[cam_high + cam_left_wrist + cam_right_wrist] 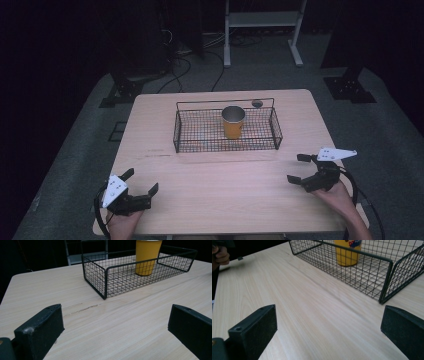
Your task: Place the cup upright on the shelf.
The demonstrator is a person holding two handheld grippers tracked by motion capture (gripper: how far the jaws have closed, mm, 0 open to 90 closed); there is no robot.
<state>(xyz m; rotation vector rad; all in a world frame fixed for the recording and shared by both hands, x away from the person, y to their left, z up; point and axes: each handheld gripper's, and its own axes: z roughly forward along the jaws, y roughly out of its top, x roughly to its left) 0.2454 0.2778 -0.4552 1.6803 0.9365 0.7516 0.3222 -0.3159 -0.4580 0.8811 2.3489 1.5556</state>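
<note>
High view: left gripper (pixel 141 182), right gripper (pixel 299 167) wide apart, empty.

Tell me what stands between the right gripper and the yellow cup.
The wire basket's near wall does: the yellow cup stands upright inside it, so a level approach by the open right gripper meets mesh. The bare table lies between; from above, nothing visible blocks the cup.

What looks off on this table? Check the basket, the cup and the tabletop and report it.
Little stands out. The yellow cup stands upright inside the wire basket, which sits square on the table. The one blemish is a thin dark scuff on the wood near the basket's corner. Both claws, left claw and right claw, are open and hold nothing.
</note>
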